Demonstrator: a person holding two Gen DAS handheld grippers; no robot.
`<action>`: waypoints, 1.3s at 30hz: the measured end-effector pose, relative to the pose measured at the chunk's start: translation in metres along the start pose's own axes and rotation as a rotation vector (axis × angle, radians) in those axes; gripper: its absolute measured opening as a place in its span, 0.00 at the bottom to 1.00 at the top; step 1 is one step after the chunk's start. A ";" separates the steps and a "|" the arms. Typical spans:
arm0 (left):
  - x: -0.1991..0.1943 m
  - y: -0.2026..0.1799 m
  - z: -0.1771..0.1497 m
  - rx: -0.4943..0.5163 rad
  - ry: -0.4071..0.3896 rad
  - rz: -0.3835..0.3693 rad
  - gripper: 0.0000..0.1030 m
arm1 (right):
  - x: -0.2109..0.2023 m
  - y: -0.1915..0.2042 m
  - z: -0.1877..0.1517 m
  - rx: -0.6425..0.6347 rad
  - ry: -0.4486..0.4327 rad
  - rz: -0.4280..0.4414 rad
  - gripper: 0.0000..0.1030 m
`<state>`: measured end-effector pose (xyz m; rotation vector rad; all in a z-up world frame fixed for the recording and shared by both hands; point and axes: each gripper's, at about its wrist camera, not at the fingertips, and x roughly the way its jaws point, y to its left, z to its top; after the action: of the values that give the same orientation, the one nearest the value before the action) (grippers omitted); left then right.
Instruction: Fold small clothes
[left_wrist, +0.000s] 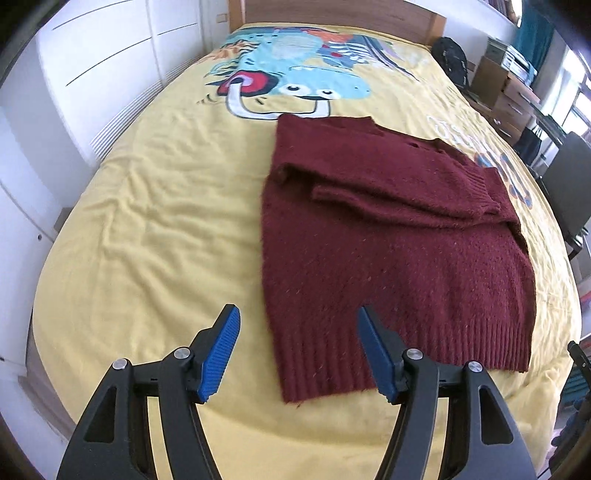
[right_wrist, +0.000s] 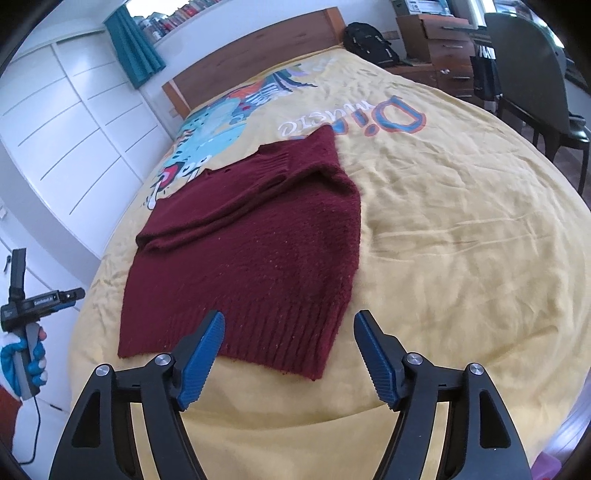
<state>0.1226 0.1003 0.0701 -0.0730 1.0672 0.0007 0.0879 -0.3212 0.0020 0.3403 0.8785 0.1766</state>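
Both grippers hover angled down, jaws wide, nothing between — left gripper (left_wrist: 297, 350), right gripper (right_wrist: 288, 354); maroon knit sweater (left_wrist: 388, 251) lies half-folded, sleeves tucked in, on yellow dinosaur bedspread (left_wrist: 155, 221)

A dark red knitted sweater (left_wrist: 391, 236) lies flat on a bed with a yellow cover (left_wrist: 155, 229). Its sleeves are folded across its top part. A blue cartoon dinosaur (left_wrist: 314, 79) is printed on the cover past the sweater. The left tool (left_wrist: 299, 350) hangs over the sweater's ribbed bottom edge, its blue pads (left_wrist: 221, 354) wide apart and holding nothing.
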 end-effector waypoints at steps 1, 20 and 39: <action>-0.002 0.004 -0.003 -0.007 0.000 -0.003 0.58 | 0.000 0.000 -0.001 -0.003 0.003 0.002 0.72; 0.003 0.026 -0.047 -0.110 0.063 -0.029 0.66 | 0.008 -0.016 -0.010 0.002 0.060 -0.012 0.72; 0.053 0.023 -0.061 -0.186 0.179 -0.079 0.66 | 0.050 -0.044 -0.013 0.026 0.180 -0.036 0.72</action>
<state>0.0938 0.1179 -0.0067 -0.2874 1.2406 0.0221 0.1096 -0.3452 -0.0583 0.3364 1.0654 0.1640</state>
